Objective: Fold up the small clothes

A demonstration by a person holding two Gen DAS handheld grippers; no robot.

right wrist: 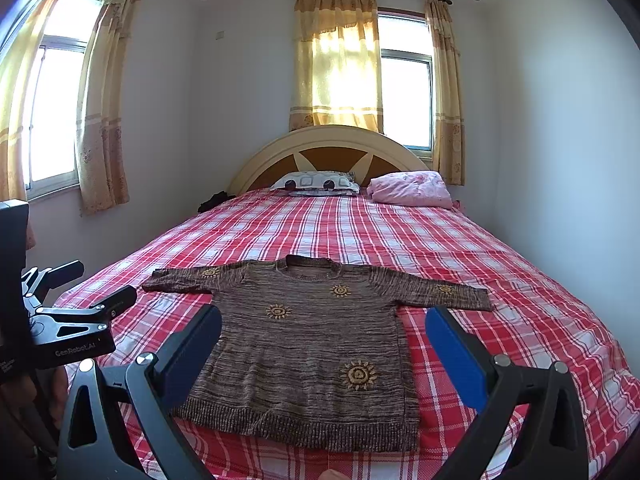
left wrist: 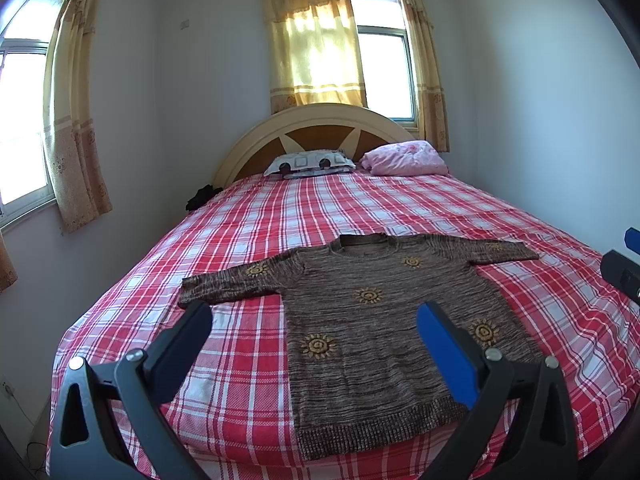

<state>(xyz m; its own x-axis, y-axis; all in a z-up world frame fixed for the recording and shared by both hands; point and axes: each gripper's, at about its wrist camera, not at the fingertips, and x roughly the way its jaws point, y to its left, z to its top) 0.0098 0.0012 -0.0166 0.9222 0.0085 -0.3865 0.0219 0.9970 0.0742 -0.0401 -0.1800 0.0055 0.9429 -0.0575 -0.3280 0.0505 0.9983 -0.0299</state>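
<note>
My left gripper [left wrist: 316,320] and my right gripper [right wrist: 324,324] both hover above the near edge of the bed, each with its jaws spread wide and nothing between them. Beneath and just beyond them, the brown knit sweater [right wrist: 304,344] lies flat and face up on the red plaid bedspread [right wrist: 500,264], hem toward me, neckline away, both sleeves stretched out to the sides. No part of it is folded, so I judge the task to be at its outset: the approach before the first grasp. The next move likely calls for lowering one claw onto a sleeve cuff or hem corner, pinching only the knit and not the plaid beneath, then carrying it across the body. Farther off, a patterned pillow [right wrist: 316,182] and a pink pillow [right wrist: 410,188] rest against the arched headboard [right wrist: 328,140].
</note>
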